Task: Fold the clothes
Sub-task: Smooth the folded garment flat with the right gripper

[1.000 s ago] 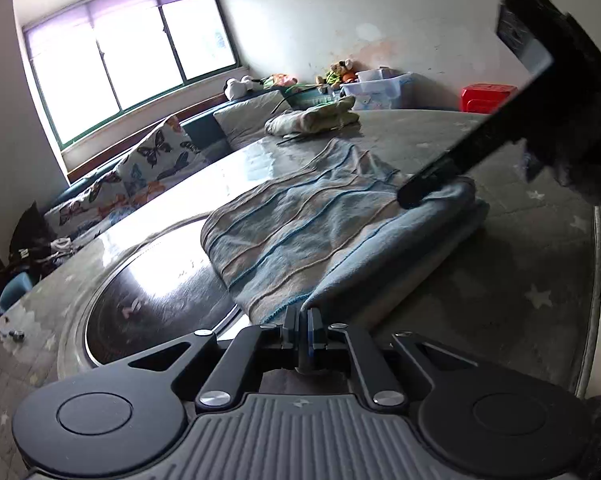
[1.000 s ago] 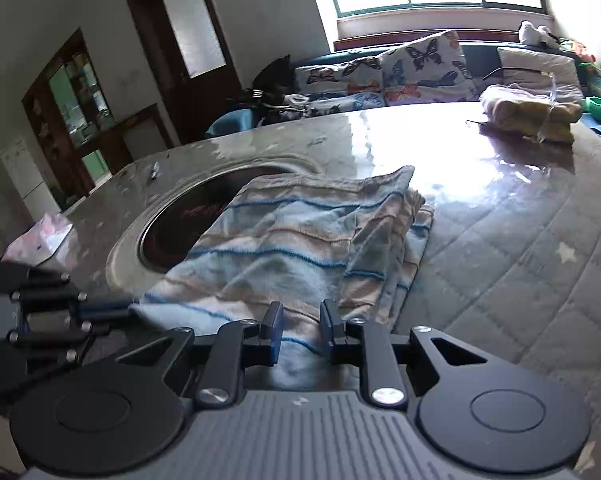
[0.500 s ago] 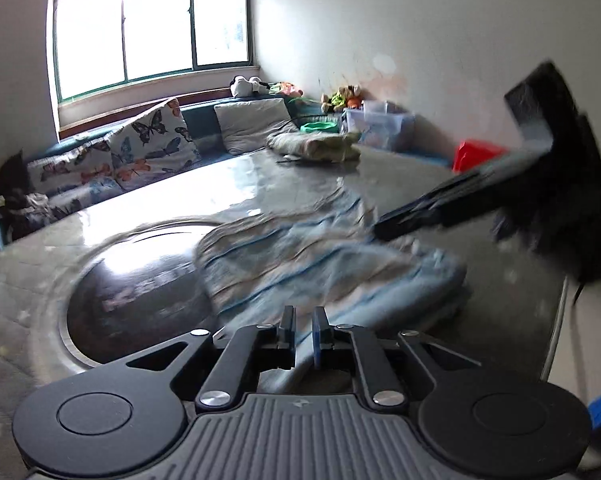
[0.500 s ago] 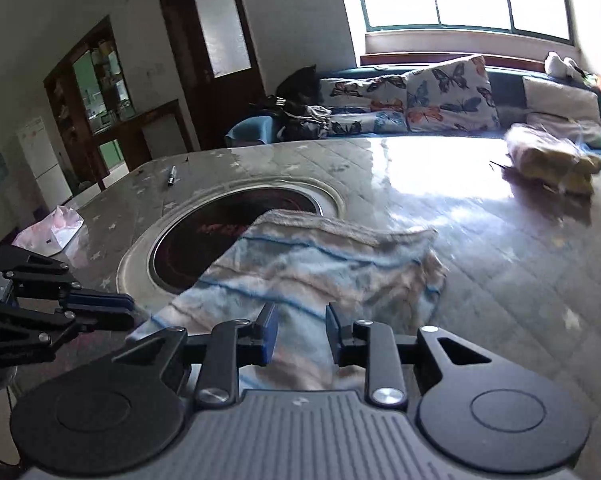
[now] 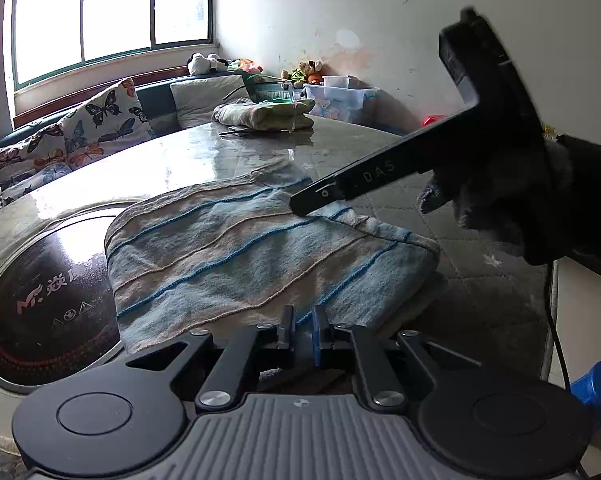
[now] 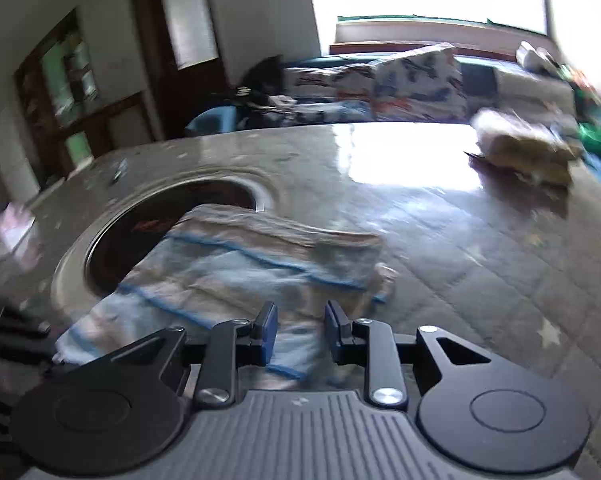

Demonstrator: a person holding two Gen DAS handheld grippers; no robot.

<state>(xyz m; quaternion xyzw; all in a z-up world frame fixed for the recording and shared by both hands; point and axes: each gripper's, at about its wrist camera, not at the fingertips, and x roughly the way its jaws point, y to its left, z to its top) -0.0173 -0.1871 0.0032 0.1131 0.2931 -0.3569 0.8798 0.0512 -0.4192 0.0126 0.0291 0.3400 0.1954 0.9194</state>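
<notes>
One folded garment lies on the desk (image 5: 204,160): a soft knit cloth in pale blue and beige bands, crossed by thin raised blue and tan lines (image 5: 260,256). Its left part overhangs a round, glossy black cooktop (image 5: 48,304) sunk in the desk inside a pale metal ring. The rest of the desk carries a grey quilted cover with small white stars, shiny where the window light falls.

There are two grippers. The left gripper (image 5: 302,330) sits at the near edge of the striped cloth, its blue-padded jaws drawn almost together with only a narrow slit between them; a fold of cloth lies right at the tips, but whether it is pinched cannot be told. The right gripper (image 6: 300,330) has a clear gap between its jaws, and the cloth's near edge lies in that gap without either pad plainly pressing it; this view is blurred. In the left wrist view the right gripper's black finger reaches over the far right corner of the cloth, carried by a hand in a dark fuzzy glove (image 5: 512,208).

One second bundle, a cream and yellow-green folded pile (image 5: 266,116), rests at the desk's far side, well apart.
</notes>
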